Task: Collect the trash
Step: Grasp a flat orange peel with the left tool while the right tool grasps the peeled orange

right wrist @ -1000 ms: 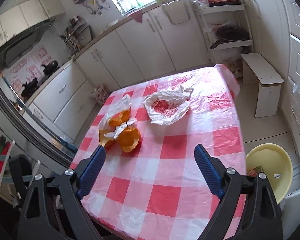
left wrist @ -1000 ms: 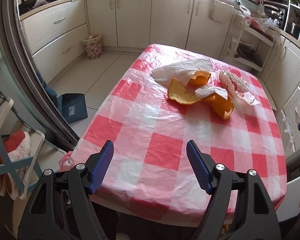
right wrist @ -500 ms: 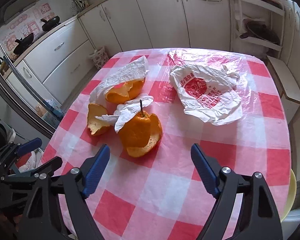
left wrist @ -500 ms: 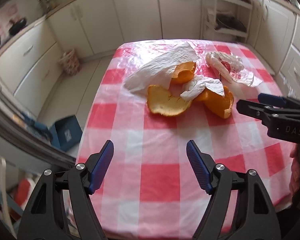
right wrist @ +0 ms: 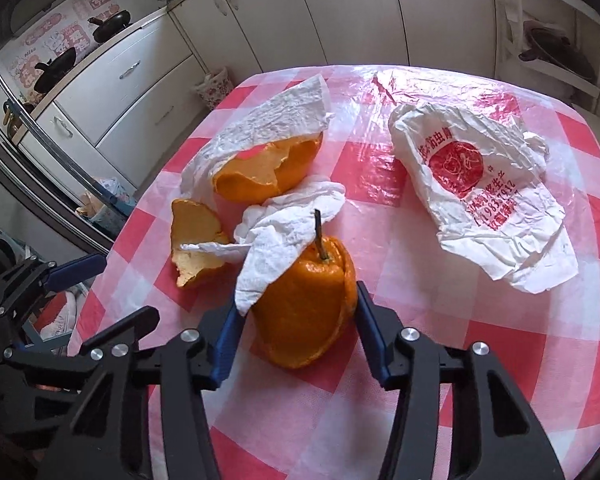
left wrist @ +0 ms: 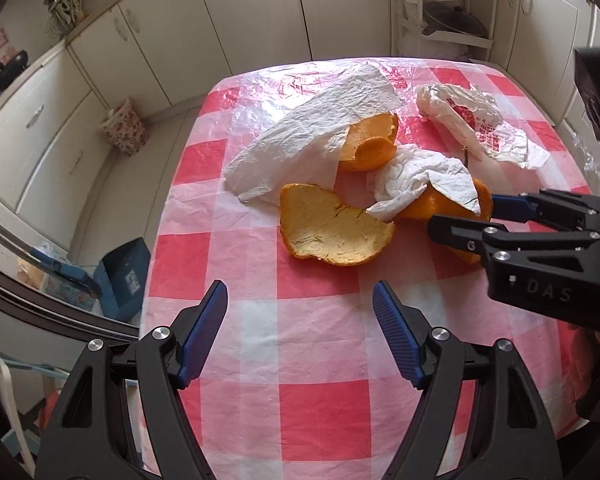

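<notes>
On the red-checked table (left wrist: pixel 284 412) lie a stemmed orange peel (right wrist: pixel 304 308), a flat peel (left wrist: pixel 332 228), a cupped peel (left wrist: pixel 370 144), a large paper towel (left wrist: pixel 300 136), a crumpled tissue (right wrist: pixel 284 228) draped over the stemmed peel, and a printed plastic bag (right wrist: pixel 480 192). My right gripper (right wrist: pixel 296 304) straddles the stemmed peel and its jaws are closing; the right pad meets the peel, the left pad stands just off it by the tissue's corner. My left gripper (left wrist: pixel 300 300) hovers open with nothing in it, short of the flat peel. The right gripper (left wrist: pixel 464 216) enters the left wrist view from the right.
White cabinets ring the table. On the floor to the left are a floral bin (left wrist: pixel 124 128) and a blue box (left wrist: pixel 124 276). A shelf rack with a pan (left wrist: pixel 448 28) stands beyond the far edge. The table's left edge runs close to the flat peel.
Both grippers have come in closer over the table. The right gripper dropped around the stemmed peel and its jaws narrowed. The left gripper's jaws kept their width.
</notes>
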`<state>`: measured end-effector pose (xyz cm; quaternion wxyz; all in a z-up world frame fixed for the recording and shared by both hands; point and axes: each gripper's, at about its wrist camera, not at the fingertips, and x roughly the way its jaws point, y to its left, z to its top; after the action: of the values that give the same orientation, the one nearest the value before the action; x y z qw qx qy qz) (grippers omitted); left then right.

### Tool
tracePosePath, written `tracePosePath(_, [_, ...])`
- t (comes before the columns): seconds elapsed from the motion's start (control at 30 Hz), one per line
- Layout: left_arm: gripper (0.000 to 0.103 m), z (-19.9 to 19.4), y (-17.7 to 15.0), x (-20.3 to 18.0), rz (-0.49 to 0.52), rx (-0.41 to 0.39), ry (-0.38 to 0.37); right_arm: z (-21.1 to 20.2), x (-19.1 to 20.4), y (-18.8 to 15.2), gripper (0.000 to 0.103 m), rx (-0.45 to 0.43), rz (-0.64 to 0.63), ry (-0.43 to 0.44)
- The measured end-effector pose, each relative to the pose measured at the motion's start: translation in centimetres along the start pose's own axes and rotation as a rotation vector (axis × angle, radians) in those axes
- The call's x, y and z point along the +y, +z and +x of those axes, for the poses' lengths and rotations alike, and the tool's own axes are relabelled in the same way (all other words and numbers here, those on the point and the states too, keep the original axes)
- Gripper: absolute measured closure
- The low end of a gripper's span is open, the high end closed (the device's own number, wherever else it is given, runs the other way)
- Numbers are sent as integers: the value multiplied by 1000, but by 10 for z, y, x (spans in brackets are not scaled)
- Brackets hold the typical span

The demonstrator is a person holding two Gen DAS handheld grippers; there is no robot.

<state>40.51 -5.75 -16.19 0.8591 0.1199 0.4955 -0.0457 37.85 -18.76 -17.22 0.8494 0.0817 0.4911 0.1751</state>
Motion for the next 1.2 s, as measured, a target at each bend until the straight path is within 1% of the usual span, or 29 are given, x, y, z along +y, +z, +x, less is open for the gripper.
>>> tracePosePath(0.13, [32, 4, 4, -5, 22, -3, -14, -15, -5, -3, 54, 7, -19, 34])
tracePosePath(0.3, [37, 17, 12, -19, 56, 3, 7, -34, -10, -9, 54, 21, -60, 60])
tracePosePath(0.4, [42, 27, 17, -27, 66, 16, 10, -39, -16, -14, 54, 45, -77, 69])
tracePosePath(0.43, [49, 29, 18, -29, 69, 19, 12, -39, -18, -15, 54, 55, -84, 68])
tracePosePath(0.47, [60, 32, 19, -32, 71, 26, 11, -40, -20, -17, 54, 65, -90, 68])
tracePosePath(0.5, [67, 36, 20, -34, 68, 40, 11, -42, -22, -20, 54, 77, -99, 70])
tracePosePath(0.53, [78, 37, 21, -35, 65, 40, 4, -44, -23, -22, 54, 84, -107, 70])
tracePosePath(0.57, [86, 37, 21, -36, 64, 45, 1, -47, -25, -25, 54, 87, -112, 69])
tracePosePath(0.6, [89, 35, 21, -36, 62, 46, 1, -49, -27, -27, 53, 91, -118, 71])
tracePosePath(0.67, [96, 30, 19, -30, 42, 65, -47, -52, -31, -30, 53, 99, -121, 70])
tracePosePath(0.73, [98, 23, 14, -19, 17, 81, -82, -55, -36, -34, 53, 104, -117, 64])
tracePosePath(0.77, [98, 19, 11, -12, -5, 93, -113, -56, -37, -36, 52, 105, -113, 66])
tracePosePath(0.83, [98, 12, 2, 3, -49, 118, -182, -57, -36, -38, 47, 102, -109, 64])
tracePosePath(0.87, [98, 9, -3, 11, -65, 124, -209, -58, -34, -39, 39, 97, -112, 59])
tracePosePath(0.9, [98, 6, -7, 16, -77, 123, -223, -59, -31, -40, 36, 87, -115, 51])
tracePosePath(1.03, [98, -4, -17, 30, -90, 107, -239, -58, -24, -41, 31, 59, -114, 25])
tracePosePath(1.1, [98, -5, -20, 31, -79, 115, -243, -53, -18, -41, 29, 51, -120, 10])
tracePosePath(1.2, [95, -2, -26, 30, -53, 128, -208, -47, -12, -40, 29, 38, -142, -27])
